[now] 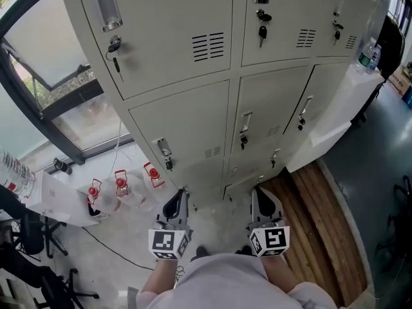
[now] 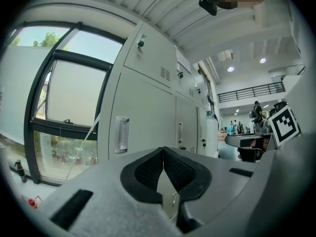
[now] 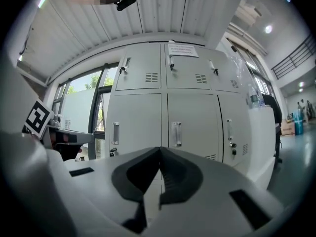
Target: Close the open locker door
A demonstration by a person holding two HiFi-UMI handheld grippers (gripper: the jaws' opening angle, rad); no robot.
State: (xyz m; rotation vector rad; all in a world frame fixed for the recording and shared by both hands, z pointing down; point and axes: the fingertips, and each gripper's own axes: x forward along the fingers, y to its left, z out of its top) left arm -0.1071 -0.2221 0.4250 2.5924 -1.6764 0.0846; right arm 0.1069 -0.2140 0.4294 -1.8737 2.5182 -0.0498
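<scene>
A beige bank of lockers (image 1: 187, 127) stands in front of me, three columns wide, with keys hanging in several locks. Every door I can see looks flush with the frame; I cannot make out one standing ajar. In the right gripper view the same locker front (image 3: 168, 117) fills the middle, with a paper notice (image 3: 182, 49) on the top row. My left gripper (image 1: 176, 206) (image 2: 163, 149) is shut on nothing, low and a short way off the bottom row. Beside it, my right gripper (image 1: 262, 201) (image 3: 159, 149) is shut too, nothing between its pads.
A white cabinet (image 1: 341, 114) adjoins the lockers on the right, a bottle (image 1: 367, 53) on top. Three clear jugs with red caps (image 1: 121, 184) sit on the floor at the left below a window (image 1: 58, 89). A wooden floor strip (image 1: 315, 217) runs at the right.
</scene>
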